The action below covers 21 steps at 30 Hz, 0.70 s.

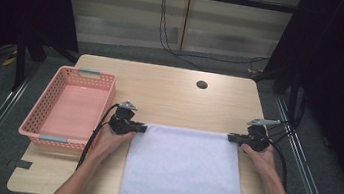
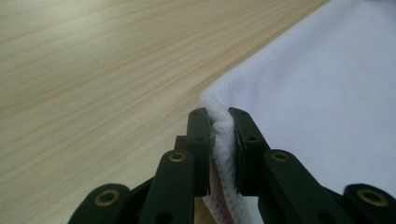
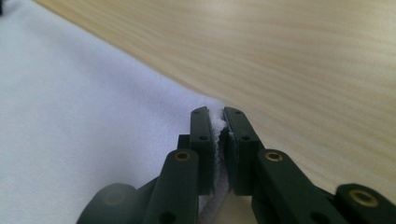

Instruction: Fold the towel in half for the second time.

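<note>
On the table (image 1: pixel 174 102): a white towel (image 1: pixel 183 171) lies flat, its near end hanging over the table's front edge, its far edge straight between the two grippers.
Left gripper (image 1: pixel 141 128): pinching the towel's far left corner; the left gripper view shows the hem bunched between the pressed jaws (image 2: pixel 220 140).
Right gripper (image 1: pixel 232 138): pinching the far right corner likewise (image 3: pixel 219 140).
Handling, judged: light, soft and limp; it will sag and fold wherever unsupported. Not fragile, little risk of slipping.
Grip points, judged: the two far corners, as taken, keep the edge taut.
High view: gives the whole layout, with a pink basket (image 1: pixel 104 80) to the left, apart from the towel.
Gripper views: confirm the cloth sits between the pads, which the high view leaves too small to tell.
</note>
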Each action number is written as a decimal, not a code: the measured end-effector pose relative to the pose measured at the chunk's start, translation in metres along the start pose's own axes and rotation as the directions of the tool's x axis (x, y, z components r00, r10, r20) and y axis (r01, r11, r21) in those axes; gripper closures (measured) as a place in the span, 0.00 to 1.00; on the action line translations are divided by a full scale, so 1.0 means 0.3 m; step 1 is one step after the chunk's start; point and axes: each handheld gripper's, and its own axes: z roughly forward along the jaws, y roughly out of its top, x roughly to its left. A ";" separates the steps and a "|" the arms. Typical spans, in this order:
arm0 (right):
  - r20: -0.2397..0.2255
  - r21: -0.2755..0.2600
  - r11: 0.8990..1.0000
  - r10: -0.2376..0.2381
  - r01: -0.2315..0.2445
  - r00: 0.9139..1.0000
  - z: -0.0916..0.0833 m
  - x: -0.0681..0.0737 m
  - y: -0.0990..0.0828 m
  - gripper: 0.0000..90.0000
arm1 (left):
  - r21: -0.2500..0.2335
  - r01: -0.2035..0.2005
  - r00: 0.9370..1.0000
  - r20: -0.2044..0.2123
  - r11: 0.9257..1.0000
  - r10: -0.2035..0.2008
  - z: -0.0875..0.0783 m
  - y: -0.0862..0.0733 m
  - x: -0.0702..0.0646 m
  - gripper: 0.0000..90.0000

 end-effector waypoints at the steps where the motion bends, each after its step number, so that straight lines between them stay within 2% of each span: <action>1: -0.010 -0.018 1.000 0.008 -0.008 1.000 -0.011 -0.005 0.004 0.93 | -0.030 0.004 1.000 -0.006 1.000 -0.005 -0.012 0.009 -0.004 0.88; 3: -0.011 -0.043 0.999 0.009 -0.009 1.000 -0.034 -0.013 0.016 0.93 | -0.047 0.004 1.000 0.010 0.999 -0.004 -0.024 0.025 -0.008 0.89; 4: -0.017 -0.056 0.998 0.013 -0.014 1.000 -0.046 -0.019 0.022 0.93 | -0.057 -0.007 1.000 -0.013 0.998 0.006 -0.028 0.034 -0.015 0.89; 6: -0.014 -0.076 0.997 0.022 -0.023 1.000 -0.065 -0.025 0.038 0.93 | -0.089 0.002 1.000 -0.003 0.996 -0.002 -0.039 0.058 -0.017 0.89; 7: -0.010 -0.086 0.996 0.021 -0.022 1.000 -0.074 -0.028 0.048 0.93 | -0.115 -0.004 1.000 -0.007 0.993 0.003 -0.048 0.075 -0.023 0.89; 8: -0.006 -0.095 0.995 0.022 -0.022 1.000 -0.084 -0.032 0.063 0.93 | -0.112 -0.011 1.000 -0.007 0.994 0.010 -0.054 0.087 -0.022 0.89; 12: 0.013 -0.123 0.992 0.017 -0.016 1.000 -0.106 -0.048 0.121 0.93 | -0.148 -0.045 0.999 -0.031 0.988 0.041 -0.084 0.169 -0.025 0.89; 14: 0.025 -0.154 0.988 0.018 -0.014 1.000 -0.119 -0.057 0.164 0.93 | -0.169 -0.047 0.998 -0.035 0.984 0.042 -0.101 0.208 -0.020 0.89; 16: 0.036 -0.177 0.984 0.014 -0.007 0.999 -0.133 -0.064 0.198 0.93 | -0.192 -0.058 0.997 -0.057 0.980 0.048 -0.121 0.251 -0.017 0.89; 18: 0.038 -0.213 0.977 0.020 -0.011 0.999 -0.154 -0.070 0.234 0.93 | -0.226 -0.069 0.996 -0.068 0.972 0.055 -0.146 0.289 -0.019 0.89; 20: 0.031 -0.255 0.967 0.023 -0.014 0.999 -0.184 -0.069 0.261 0.93 | -0.255 -0.065 0.997 -0.050 0.965 0.053 -0.170 0.309 -0.031 0.89; 21: 0.028 -0.270 0.963 0.023 -0.014 0.999 -0.198 -0.067 0.268 0.93 | -0.250 -0.087 0.996 -0.059 0.964 0.074 -0.177 0.309 -0.041 0.89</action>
